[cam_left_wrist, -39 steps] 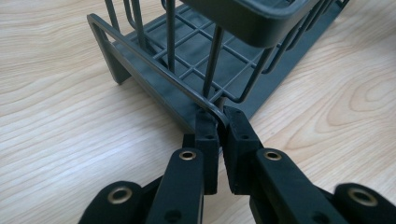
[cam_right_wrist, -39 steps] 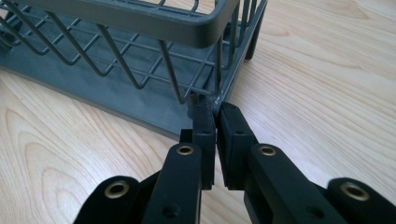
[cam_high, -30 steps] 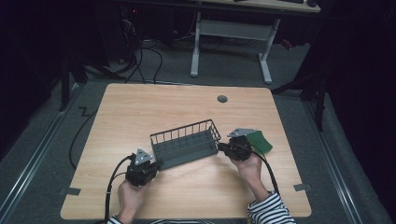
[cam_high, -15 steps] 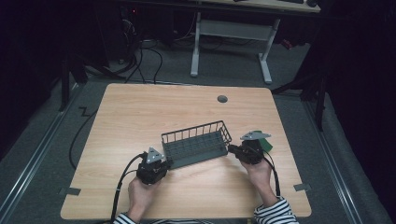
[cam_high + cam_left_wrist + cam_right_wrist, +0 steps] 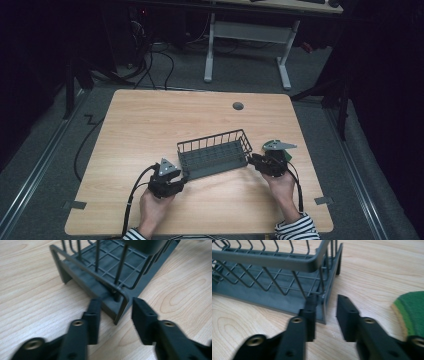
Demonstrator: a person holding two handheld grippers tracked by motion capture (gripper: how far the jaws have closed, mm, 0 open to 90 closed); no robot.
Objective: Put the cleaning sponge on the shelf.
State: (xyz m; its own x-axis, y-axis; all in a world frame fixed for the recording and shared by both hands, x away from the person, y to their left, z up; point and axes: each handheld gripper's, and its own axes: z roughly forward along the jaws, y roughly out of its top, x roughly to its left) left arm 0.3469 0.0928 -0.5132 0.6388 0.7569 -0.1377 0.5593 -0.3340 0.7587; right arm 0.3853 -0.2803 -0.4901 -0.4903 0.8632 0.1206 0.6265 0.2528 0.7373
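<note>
From the high view, a dark grey wire basket (image 5: 214, 154) sits on the wooden bench (image 5: 150, 125), toward the near side and a little right of the middle, its long axis slanting so the right end lies farther from the person. The left gripper (image 5: 183, 178) is at the basket's near left corner, held by the left hand (image 5: 152, 210), with a black cable (image 5: 131, 200) trailing back from it. The right gripper (image 5: 251, 159) is at the basket's right end, held by the right hand (image 5: 281, 187) in a striped sleeve (image 5: 295, 231). A small round hole (image 5: 238, 106) shows in the bench near its far edge. Beyond the bench stands the white frame of another table (image 5: 245, 35) on a grey floor.

In the left gripper view, the left gripper (image 5: 114, 315) has its two black jaws spread apart on either side of the basket's (image 5: 105, 267) corner. The corner post stands in the gap between them, and neither pad is clearly pressed against it. The basket's mesh floor and upright wires run away from the corner over the wood grain of the bench (image 5: 30, 285).

In the right gripper view, the right gripper (image 5: 325, 315) also has its jaws apart, straddling the lower corner of the basket (image 5: 274, 265). The left pad lies close against the basket's base, while the right pad stands clear of it. A green sponge (image 5: 412, 312) with a tan edge lies on the bench (image 5: 374, 270) just beside the right jaw.
</note>
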